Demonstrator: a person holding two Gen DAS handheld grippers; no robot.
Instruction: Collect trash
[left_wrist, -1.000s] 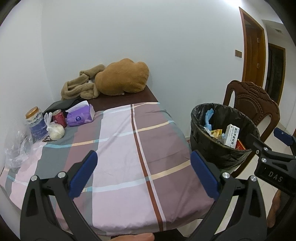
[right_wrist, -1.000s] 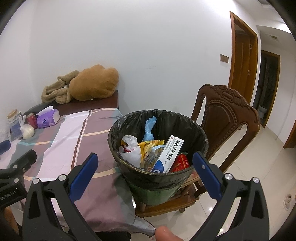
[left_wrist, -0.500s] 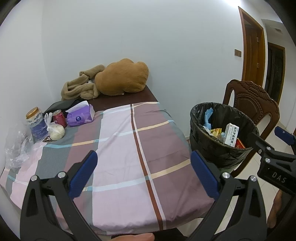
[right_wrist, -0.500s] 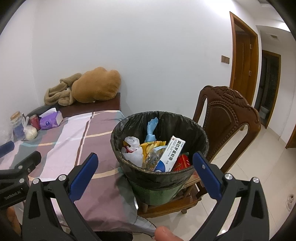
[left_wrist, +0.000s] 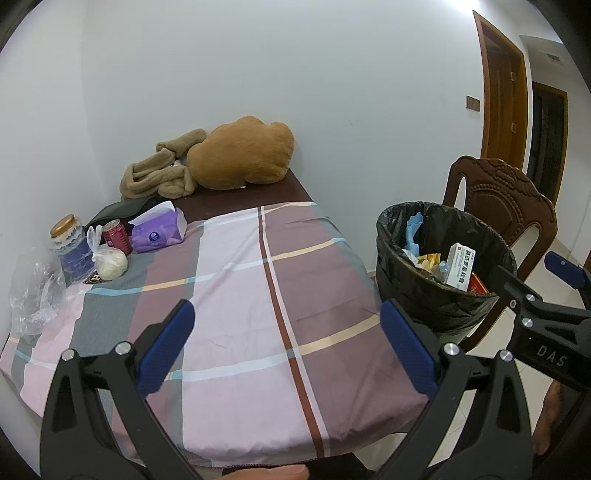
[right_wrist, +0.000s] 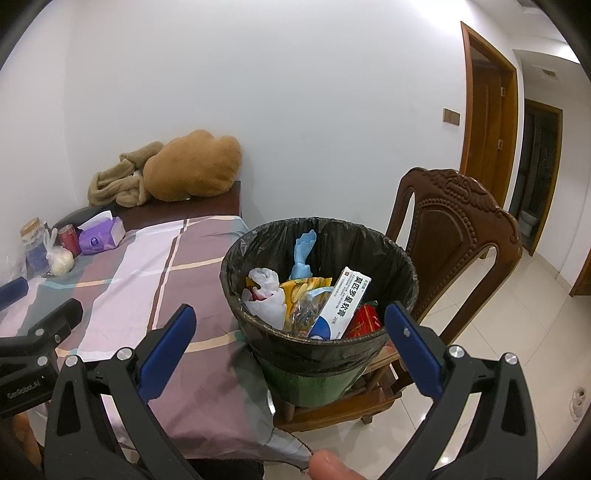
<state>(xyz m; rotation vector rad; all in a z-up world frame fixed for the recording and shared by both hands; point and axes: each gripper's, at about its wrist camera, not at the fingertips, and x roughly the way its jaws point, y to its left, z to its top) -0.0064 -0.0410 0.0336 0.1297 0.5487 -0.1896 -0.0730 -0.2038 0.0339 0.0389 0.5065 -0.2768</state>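
A bin with a black liner (right_wrist: 321, 350) stands on a wooden chair (right_wrist: 454, 236) beside the table; it also shows in the left wrist view (left_wrist: 436, 295). It holds a white box (right_wrist: 343, 302), a blue glove, white tissue and wrappers. My left gripper (left_wrist: 286, 347) is open and empty above the near edge of the plaid tablecloth (left_wrist: 240, 295). My right gripper (right_wrist: 288, 349) is open and empty, just in front of the bin.
At the table's far left stand a jar (left_wrist: 66, 240), a red can (left_wrist: 116, 236), a tied white bag (left_wrist: 109, 262), a purple tissue pack (left_wrist: 159, 229) and a clear plastic bag (left_wrist: 33, 291). A brown plush and towel (left_wrist: 236, 155) lie at the back.
Both grippers have drawn back slightly from the table and the bin; the bin looks a little farther off. Both stay open and empty.
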